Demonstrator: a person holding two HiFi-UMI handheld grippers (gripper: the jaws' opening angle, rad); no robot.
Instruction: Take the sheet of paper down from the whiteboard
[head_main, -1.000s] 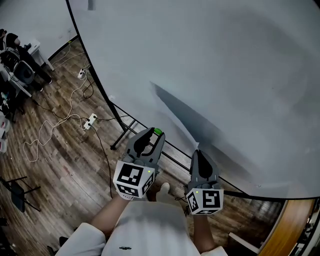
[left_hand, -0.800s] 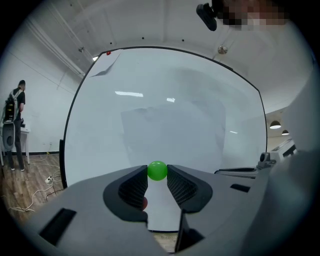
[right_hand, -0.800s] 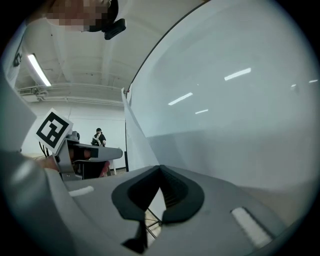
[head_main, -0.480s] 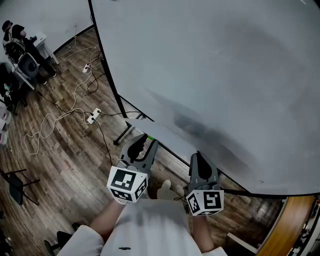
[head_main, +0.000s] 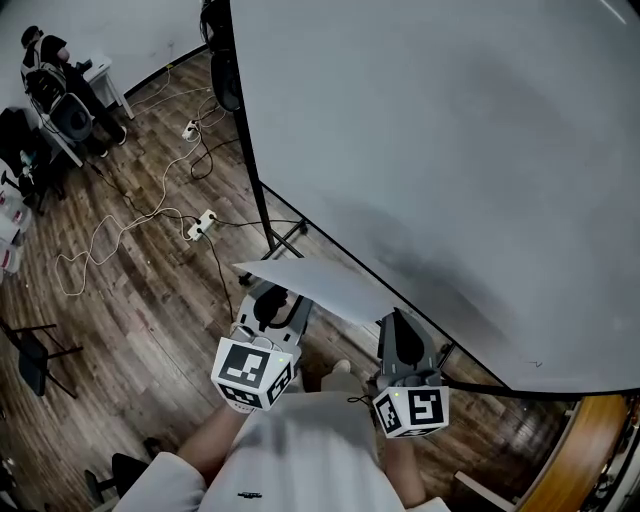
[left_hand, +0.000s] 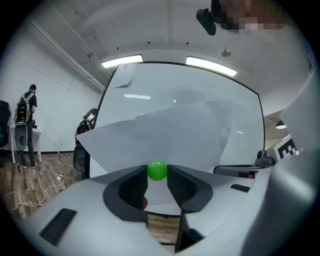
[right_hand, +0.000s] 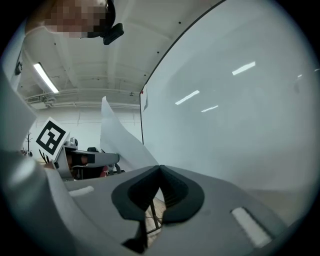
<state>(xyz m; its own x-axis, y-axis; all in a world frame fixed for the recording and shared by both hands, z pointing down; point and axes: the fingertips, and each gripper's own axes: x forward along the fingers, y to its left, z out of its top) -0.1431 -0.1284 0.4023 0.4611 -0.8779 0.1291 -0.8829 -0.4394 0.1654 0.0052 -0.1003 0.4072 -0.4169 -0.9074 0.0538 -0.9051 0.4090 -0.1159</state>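
The white sheet of paper (head_main: 315, 285) is off the whiteboard (head_main: 450, 150) and lies nearly flat above both grippers. My left gripper (head_main: 268, 305) is shut on a small green ball-shaped magnet (left_hand: 157, 170); the paper (left_hand: 150, 135) spreads just behind it, in front of the board. I cannot tell whether the magnet still touches the sheet. My right gripper (head_main: 397, 325) is shut on one edge of the paper (right_hand: 117, 140), which rises from its jaw tips up to the left. The whiteboard (right_hand: 240, 110) fills the right of that view, close by.
The board's black stand legs (head_main: 270, 235) rest on a wooden floor with cables and a power strip (head_main: 203, 222). A person sits among chairs far left (head_main: 50, 60). A small pale sheet (left_hand: 124, 76) sits at the board's top left corner.
The sheet has come away from the board and now lies over the grippers. Both grippers have drawn back from the board, the left one lower and nearer the body.
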